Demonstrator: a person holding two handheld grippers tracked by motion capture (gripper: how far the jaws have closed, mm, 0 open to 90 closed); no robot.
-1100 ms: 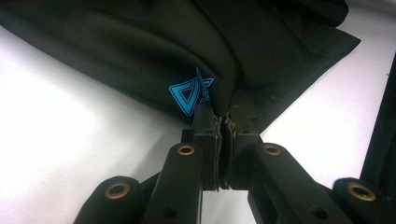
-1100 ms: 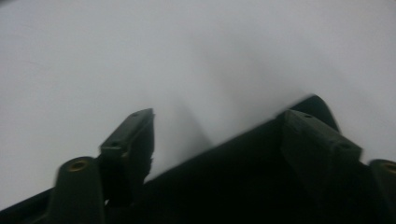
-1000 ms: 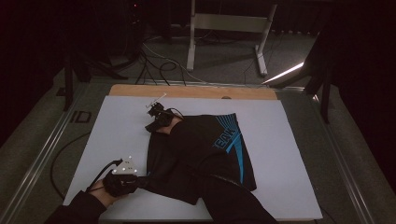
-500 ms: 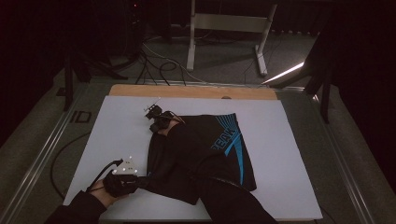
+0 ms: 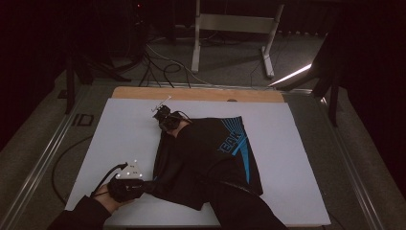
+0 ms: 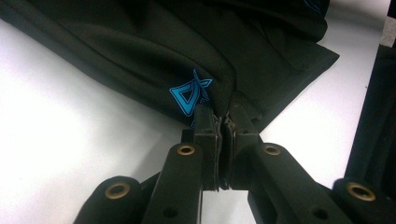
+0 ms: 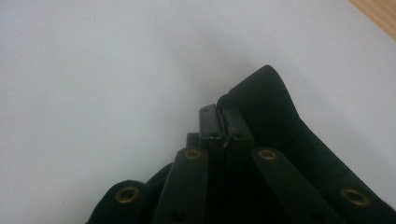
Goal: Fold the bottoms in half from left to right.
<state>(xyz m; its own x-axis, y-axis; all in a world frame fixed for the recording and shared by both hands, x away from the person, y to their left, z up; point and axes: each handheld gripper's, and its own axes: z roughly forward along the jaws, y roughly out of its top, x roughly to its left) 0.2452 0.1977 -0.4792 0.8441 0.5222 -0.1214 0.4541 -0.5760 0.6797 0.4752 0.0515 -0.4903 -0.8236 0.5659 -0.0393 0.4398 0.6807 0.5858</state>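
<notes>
A pair of black shorts [image 5: 206, 160] with blue print lies spread on the white surface [image 5: 297, 143], and everything else sits around that garment. At its near left corner the left claw [image 5: 143, 184] is clamped on the hem, just beside a small blue logo [image 6: 190, 91]; the jaws meet with cloth pinched between them in the left gripper view. At the garment's far left corner the right claw [image 5: 165, 120] has just been closing, and its jaws now stand together with a black fold of the shorts caught alongside them. Holding two corners of the same edge looks like a set-up for lifting or folding that side across, keeping the fabric taut so that it does not bunch.
</notes>
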